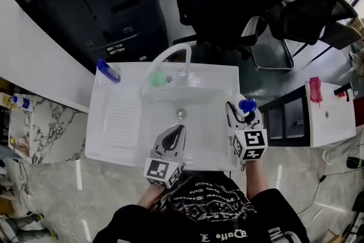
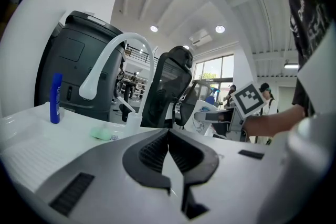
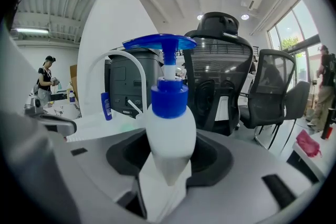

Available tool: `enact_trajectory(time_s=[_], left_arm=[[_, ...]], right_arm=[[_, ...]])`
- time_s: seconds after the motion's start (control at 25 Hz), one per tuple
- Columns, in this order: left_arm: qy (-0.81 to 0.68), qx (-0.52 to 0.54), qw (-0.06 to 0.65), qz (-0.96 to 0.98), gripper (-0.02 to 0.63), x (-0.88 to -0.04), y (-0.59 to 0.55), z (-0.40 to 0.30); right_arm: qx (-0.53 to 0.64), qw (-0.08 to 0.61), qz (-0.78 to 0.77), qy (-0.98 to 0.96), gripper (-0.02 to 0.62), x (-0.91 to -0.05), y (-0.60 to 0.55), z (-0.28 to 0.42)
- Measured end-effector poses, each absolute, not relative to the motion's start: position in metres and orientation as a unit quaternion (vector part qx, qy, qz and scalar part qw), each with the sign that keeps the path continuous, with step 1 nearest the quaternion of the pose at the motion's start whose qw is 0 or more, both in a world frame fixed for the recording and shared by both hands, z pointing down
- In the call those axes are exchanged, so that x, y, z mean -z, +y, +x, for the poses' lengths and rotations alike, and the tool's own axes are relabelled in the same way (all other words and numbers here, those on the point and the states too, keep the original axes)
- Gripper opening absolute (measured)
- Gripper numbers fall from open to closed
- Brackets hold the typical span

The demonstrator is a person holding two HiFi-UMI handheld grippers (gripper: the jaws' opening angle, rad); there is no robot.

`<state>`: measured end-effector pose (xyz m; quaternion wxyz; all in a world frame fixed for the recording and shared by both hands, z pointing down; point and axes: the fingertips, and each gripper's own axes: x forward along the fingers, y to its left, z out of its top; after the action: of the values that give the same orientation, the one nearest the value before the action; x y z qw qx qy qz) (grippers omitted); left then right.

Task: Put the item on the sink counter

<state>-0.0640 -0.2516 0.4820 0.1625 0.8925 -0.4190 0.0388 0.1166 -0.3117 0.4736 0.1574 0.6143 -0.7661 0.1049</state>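
Right gripper view confirms your right gripper (image 3: 167,162) is clamped on the white pump bottle (image 3: 169,128) at the right rim of the sink (image 1: 102,122). Your left gripper (image 2: 169,134), jaws together and empty, hovers over the sink's front edge.

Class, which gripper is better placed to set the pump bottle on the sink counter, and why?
Right. The right gripper is shut on the pump bottle beside the sink counter's right edge; the left gripper is shut, empty, over the basin.
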Motion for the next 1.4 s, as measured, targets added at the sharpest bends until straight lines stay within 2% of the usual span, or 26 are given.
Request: enact_trajectory(time_s=[0.44, 0.96, 1.4], left_arm=[[-0.458, -0.052, 0.153, 0.874, 0.006, -0.484, -0.257, -0.068], [-0.488, -0.065, 0.169, 0.854, 0.006, -0.492, -0.256, -0.065], [-0.504, -0.096, 0.180, 0.839, 0.006, -0.505, -0.265, -0.077]], right_arm=[[-0.084, 0.167, 0.585, -0.789, 0.202, -0.489, -0.371, 0.122], [-0.121, 0.179, 0.581, -0.785, 0.202, -0.532, -0.426, 0.145], [-0.147, 0.207, 0.566, -0.784, 0.202, -0.574, -0.457, 0.136]])
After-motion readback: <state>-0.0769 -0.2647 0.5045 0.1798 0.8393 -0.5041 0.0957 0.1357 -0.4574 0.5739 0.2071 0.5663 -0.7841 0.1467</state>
